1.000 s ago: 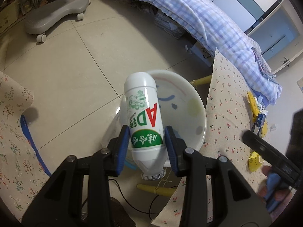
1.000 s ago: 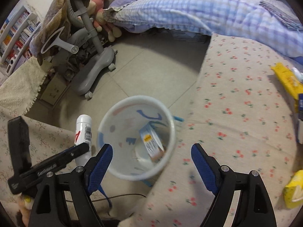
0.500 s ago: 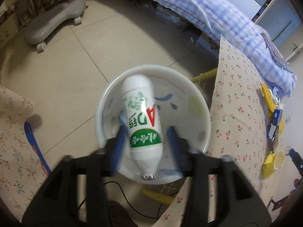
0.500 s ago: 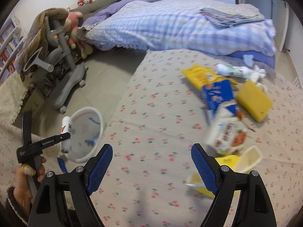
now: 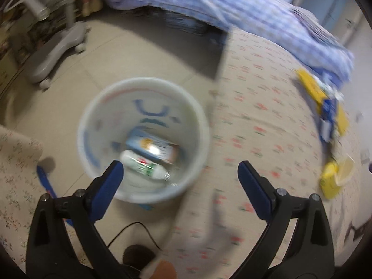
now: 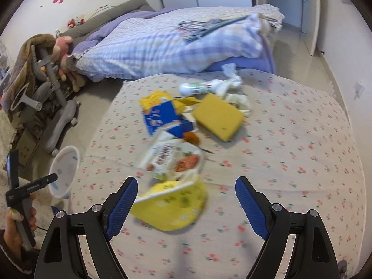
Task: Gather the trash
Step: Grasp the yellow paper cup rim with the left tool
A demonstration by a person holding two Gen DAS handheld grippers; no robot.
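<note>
Lying in the round plastic bin (image 5: 202, 125) — a smooth white bottle (image 5: 144, 166); both grippers' fingers spread wide, empty.

A table under a cherry-print tablecloth (image 6: 290, 144) carries the litter: a yellow cup (image 6: 172, 207) nearest, a snack wrapper (image 6: 172, 160) behind it, then blue packet (image 6: 162, 116), yellow sponge (image 6: 218, 116) and white bottle (image 6: 197, 88) farthest. Left, on the tiled floor (image 5: 144, 53), stands the white bin (image 5: 93, 121).

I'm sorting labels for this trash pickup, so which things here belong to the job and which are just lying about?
Part of the job:
- white bin
- bottle and carton inside it
- yellow cup
- snack wrapper
- blue packet

Just lying about:
- bed quilt
- grey chair base
- stuffed toy
</note>
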